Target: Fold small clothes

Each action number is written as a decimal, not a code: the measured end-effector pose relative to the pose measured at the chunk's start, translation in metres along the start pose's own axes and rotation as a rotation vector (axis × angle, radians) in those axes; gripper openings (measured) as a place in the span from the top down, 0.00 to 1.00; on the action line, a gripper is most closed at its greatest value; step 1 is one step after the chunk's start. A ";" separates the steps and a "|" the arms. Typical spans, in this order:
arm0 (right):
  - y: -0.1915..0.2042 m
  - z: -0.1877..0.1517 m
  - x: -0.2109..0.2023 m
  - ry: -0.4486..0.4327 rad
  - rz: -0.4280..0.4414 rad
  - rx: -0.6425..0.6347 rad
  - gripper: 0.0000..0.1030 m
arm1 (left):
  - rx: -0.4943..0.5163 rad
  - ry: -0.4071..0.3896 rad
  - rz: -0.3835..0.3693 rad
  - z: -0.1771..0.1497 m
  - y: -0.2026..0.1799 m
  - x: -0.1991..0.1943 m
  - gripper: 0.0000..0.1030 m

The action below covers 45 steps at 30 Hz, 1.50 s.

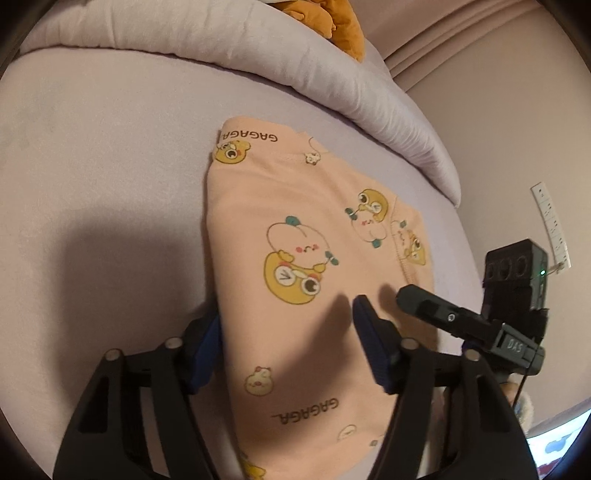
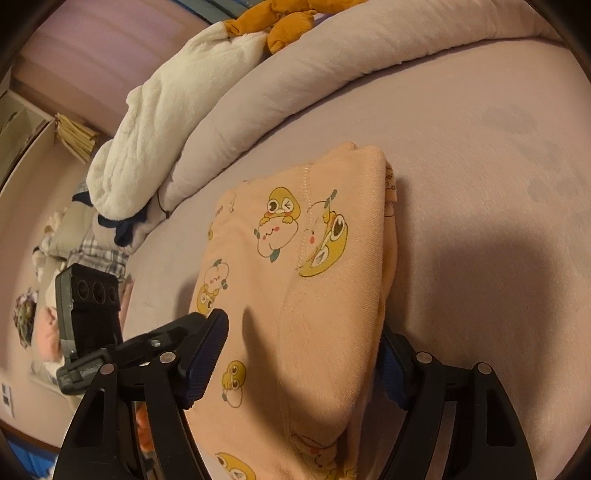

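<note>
Garment [image 1: 295, 229] lay folded on the bed [image 1: 92, 147], ahead of both tools. Left tool [image 1: 288, 343] and right tool [image 2: 303, 354] straddled its near edges, unclenched, likely to grip for another fold.

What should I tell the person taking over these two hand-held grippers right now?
Left hand-held gripper: jaws straddle the near left edge of the peach garment; whether they grip it isn't clear.
Right hand-held gripper: jaws straddle the near right edge, grip likewise unclear.
Garment: lies on the lilac sheet, already folded into layers.
Rolled duvet and orange plush toy lie behind.
Left: probably another fold or tidying.
</note>
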State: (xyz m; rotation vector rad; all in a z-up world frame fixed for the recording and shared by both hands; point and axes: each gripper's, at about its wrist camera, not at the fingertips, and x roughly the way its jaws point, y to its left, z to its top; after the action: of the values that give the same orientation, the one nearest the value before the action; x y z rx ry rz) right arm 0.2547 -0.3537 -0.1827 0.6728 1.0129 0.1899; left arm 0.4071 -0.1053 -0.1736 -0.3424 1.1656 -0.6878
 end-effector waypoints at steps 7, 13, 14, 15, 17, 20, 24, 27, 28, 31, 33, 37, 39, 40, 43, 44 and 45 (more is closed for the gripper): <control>0.004 0.001 0.002 0.004 -0.035 -0.039 0.27 | 0.061 0.012 0.067 0.000 -0.007 0.005 0.45; 0.012 0.001 0.006 0.011 -0.107 -0.094 0.34 | 0.097 0.007 0.110 -0.002 -0.009 0.007 0.44; 0.013 0.001 0.006 0.013 -0.119 -0.105 0.34 | 0.102 0.007 0.115 -0.003 -0.009 0.007 0.45; 0.014 0.001 0.007 0.014 -0.124 -0.110 0.35 | 0.108 0.008 0.122 -0.003 -0.010 0.007 0.45; 0.015 0.002 0.007 0.017 -0.135 -0.118 0.36 | 0.116 0.008 0.137 -0.003 -0.011 0.007 0.47; 0.017 0.002 0.008 0.021 -0.152 -0.132 0.42 | 0.137 0.007 0.158 -0.005 -0.014 0.007 0.47; 0.022 0.001 0.010 0.022 -0.184 -0.159 0.44 | 0.159 0.001 0.180 -0.007 -0.016 0.007 0.49; 0.025 -0.001 0.011 0.022 -0.208 -0.182 0.45 | 0.170 -0.002 0.193 -0.007 -0.018 0.008 0.50; 0.025 -0.001 0.011 0.022 -0.211 -0.186 0.46 | 0.174 -0.004 0.196 -0.008 -0.019 0.007 0.50; 0.025 -0.001 0.010 0.018 -0.214 -0.189 0.48 | 0.181 -0.009 0.201 -0.008 -0.020 0.007 0.54; 0.025 -0.001 0.010 0.008 -0.214 -0.189 0.50 | 0.181 -0.011 0.205 -0.008 -0.021 0.007 0.57; 0.029 -0.004 0.010 -0.008 -0.224 -0.208 0.55 | 0.196 -0.018 0.232 -0.009 -0.026 0.009 0.58; 0.031 -0.004 0.009 -0.014 -0.235 -0.219 0.58 | 0.198 -0.023 0.233 -0.009 -0.026 0.010 0.58; 0.032 -0.004 0.009 -0.016 -0.239 -0.222 0.59 | 0.198 -0.025 0.232 -0.010 -0.026 0.009 0.58; 0.032 -0.004 0.009 -0.019 -0.248 -0.226 0.61 | 0.205 -0.024 0.241 -0.009 -0.027 0.010 0.60; 0.033 -0.004 0.009 -0.021 -0.251 -0.229 0.62 | 0.209 -0.026 0.245 -0.009 -0.029 0.009 0.61; 0.035 -0.004 0.009 -0.023 -0.254 -0.232 0.63 | 0.216 -0.028 0.252 -0.010 -0.030 0.010 0.61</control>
State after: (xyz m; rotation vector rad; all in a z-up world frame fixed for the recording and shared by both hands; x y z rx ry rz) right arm 0.2613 -0.3208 -0.1697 0.3309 1.0256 0.0758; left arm 0.3908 -0.1334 -0.1665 -0.0216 1.0735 -0.5788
